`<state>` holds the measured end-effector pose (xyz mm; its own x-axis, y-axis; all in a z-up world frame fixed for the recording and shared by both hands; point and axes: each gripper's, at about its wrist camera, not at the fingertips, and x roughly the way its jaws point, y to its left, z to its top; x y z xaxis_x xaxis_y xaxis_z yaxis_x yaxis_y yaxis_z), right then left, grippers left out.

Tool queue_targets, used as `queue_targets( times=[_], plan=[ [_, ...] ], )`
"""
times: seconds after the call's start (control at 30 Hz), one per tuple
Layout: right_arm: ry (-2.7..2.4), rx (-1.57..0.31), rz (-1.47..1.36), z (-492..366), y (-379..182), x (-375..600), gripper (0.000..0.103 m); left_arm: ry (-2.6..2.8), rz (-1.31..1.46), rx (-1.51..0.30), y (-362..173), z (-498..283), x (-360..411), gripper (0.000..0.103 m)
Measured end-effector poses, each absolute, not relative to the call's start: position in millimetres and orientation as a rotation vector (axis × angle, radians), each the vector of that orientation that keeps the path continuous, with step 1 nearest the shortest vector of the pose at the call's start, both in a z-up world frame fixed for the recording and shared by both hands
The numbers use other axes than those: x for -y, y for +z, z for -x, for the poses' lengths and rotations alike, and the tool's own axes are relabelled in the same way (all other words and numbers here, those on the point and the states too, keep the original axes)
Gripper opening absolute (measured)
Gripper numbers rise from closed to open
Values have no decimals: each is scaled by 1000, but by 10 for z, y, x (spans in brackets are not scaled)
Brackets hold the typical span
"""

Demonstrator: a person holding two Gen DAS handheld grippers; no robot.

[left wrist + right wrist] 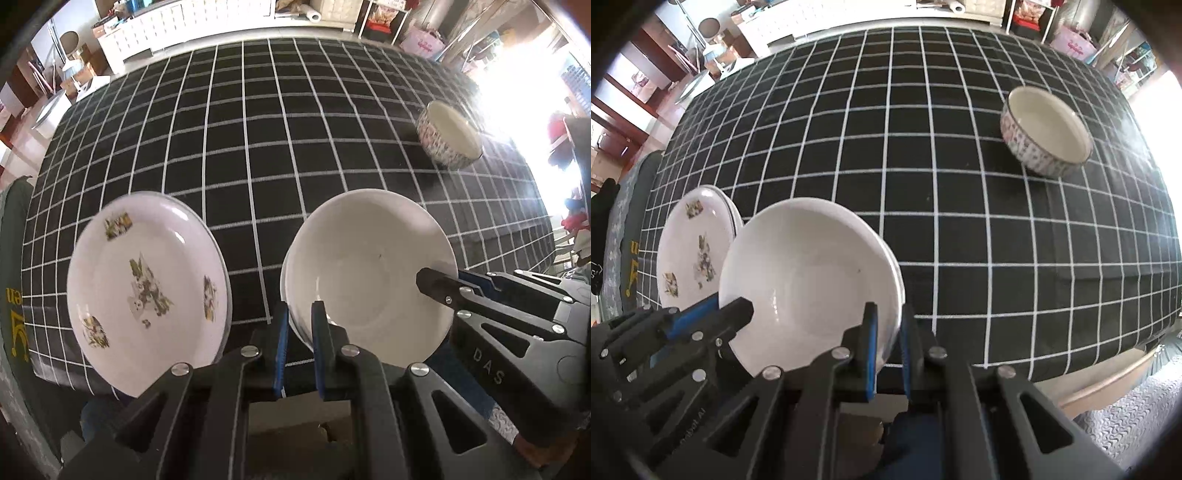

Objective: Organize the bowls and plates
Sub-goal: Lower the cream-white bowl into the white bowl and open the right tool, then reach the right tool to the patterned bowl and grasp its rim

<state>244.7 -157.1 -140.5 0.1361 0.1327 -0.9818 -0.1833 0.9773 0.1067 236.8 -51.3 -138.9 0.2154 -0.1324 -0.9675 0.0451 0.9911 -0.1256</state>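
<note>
"Why did both grippers hold the one white bowl (369, 273)?"

"It looked like more than one. A second rim showed under the first, so it was likely a small stack, and a grip on each side would have kept it level. The left gripper (297, 332) was pinched narrow on the near-left rim; the right gripper (886, 332) was clamped on the near-right rim."

"And where did that stack sit?"

"At the near edge of the checked tablecloth (258, 147), just beside the flowered plates (147, 288), which were stacked too."

"So like went with like?"

"That was the likely reason. The patterned bowl (1047, 134) stood alone, well apart at the far right, probably the next thing to be gathered."
</note>
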Motion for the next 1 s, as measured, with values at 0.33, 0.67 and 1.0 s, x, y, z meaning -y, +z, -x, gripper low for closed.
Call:
queue_targets(
  times=[0.33, 0.67, 1.0],
  plan=[
    [229, -1439, 42, -2475, -1496, 1551, 15, -124, 85, -1380, -1545, -2432, 550, 10],
    [229, -1432, 22, -2444, -1496, 1567, 15, -112, 87, -1385, -1636, -2436, 557, 12],
    [229, -1399, 46, -2398, -1375, 1651, 20, -109, 76, -1344, -1443, -2353, 570, 12]
  ],
)
